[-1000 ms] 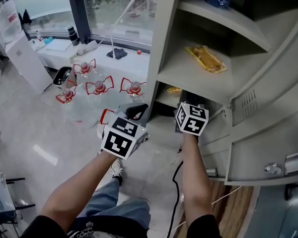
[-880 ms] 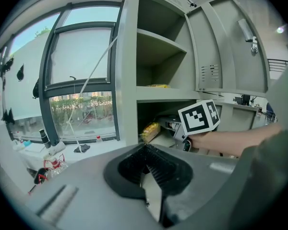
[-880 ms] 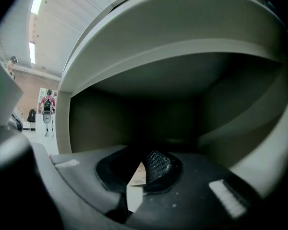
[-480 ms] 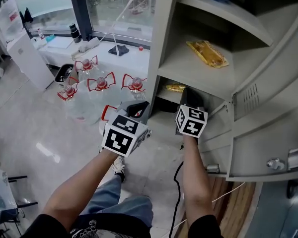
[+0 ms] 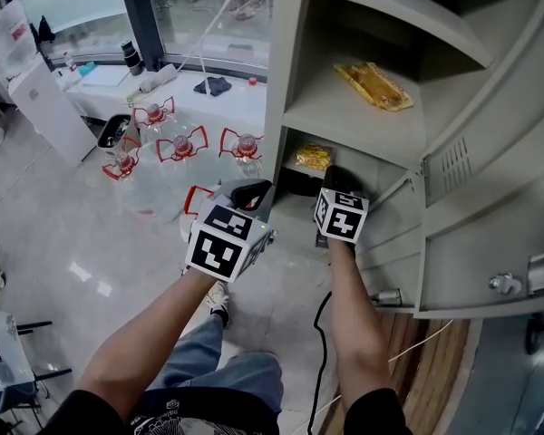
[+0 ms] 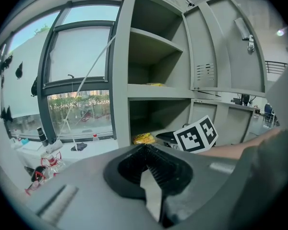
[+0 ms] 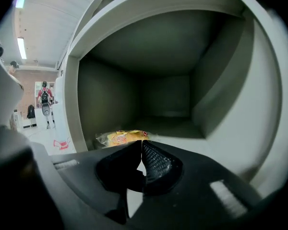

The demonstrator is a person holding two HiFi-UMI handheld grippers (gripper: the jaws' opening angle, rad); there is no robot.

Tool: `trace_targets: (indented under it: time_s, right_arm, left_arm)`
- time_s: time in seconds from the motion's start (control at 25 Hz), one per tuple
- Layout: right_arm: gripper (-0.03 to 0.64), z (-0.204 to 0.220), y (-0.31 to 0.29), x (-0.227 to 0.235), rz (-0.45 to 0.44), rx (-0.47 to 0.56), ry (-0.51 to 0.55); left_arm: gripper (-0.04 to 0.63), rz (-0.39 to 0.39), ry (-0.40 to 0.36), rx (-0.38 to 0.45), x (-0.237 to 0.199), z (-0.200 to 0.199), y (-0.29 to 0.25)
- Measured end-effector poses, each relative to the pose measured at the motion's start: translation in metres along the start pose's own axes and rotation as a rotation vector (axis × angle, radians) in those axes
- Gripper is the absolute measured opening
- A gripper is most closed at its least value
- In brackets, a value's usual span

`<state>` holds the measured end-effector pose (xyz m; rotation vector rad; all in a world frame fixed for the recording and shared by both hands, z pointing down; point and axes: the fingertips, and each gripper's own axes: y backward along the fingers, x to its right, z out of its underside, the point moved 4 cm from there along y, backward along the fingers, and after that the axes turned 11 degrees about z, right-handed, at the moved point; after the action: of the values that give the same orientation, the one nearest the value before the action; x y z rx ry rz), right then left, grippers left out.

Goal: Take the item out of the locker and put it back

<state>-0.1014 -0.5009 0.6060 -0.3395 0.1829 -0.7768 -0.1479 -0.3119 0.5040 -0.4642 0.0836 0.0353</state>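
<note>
A yellow snack packet (image 5: 313, 157) lies at the front left of the grey locker's lower compartment (image 5: 295, 184). In the right gripper view the packet (image 7: 121, 137) sits just beyond and left of the jaw tips. My right gripper (image 5: 337, 179) is at that compartment's mouth, shut and empty (image 7: 142, 145), apart from the packet. My left gripper (image 5: 251, 194) hangs outside the locker to the left, shut with nothing in it (image 6: 145, 150). From the left gripper view I see the packet (image 6: 145, 138) and the right gripper's marker cube (image 6: 197, 134). A second yellow packet (image 5: 374, 84) rests on the shelf above.
The locker door (image 5: 490, 234) stands open at the right. Several water jugs with red handles (image 5: 181, 148) stand on the floor left of the locker, beside a white table (image 5: 199, 93). A black cable (image 5: 319, 333) runs along the floor under my right arm.
My right gripper has dropped lower and moved toward the lower compartment's mouth. The packet inside shows more fully now. The left gripper has barely moved.
</note>
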Motion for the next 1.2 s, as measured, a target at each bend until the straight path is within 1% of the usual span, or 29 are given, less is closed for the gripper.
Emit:
trace_targets:
  time_s: [0.24, 0.44, 0.56, 0.72, 0.96, 1.2]
  right_arm:
    - [0.025, 0.014, -0.009, -0.001, 0.007, -0.044, 0.006]
    - [0.029, 0.016, -0.012, -0.001, 0.002, -0.056, -0.003]
    - [0.066, 0.017, -0.010, 0.000, -0.009, -0.065, -0.009]
    - [0.077, 0.015, 0.002, 0.001, -0.023, -0.071, 0.006]
    - [0.077, 0.000, 0.034, 0.001, -0.048, -0.067, -0.004]
    - [0.077, -0.032, 0.076, -0.006, -0.082, -0.023, -0.010]
  left_arm:
    - [0.000, -0.024, 0.009, -0.007, -0.006, 0.006, 0.006]
    - [0.000, -0.034, 0.022, -0.007, -0.009, 0.007, 0.010]
    - [0.000, -0.038, 0.022, -0.009, -0.008, 0.007, 0.011]
    - [0.000, -0.036, 0.027, -0.008, -0.004, 0.008, 0.013]
    - [0.000, -0.032, 0.033, -0.021, 0.011, 0.006, 0.024]
    - [0.000, -0.047, 0.023, -0.008, 0.023, -0.007, 0.042]
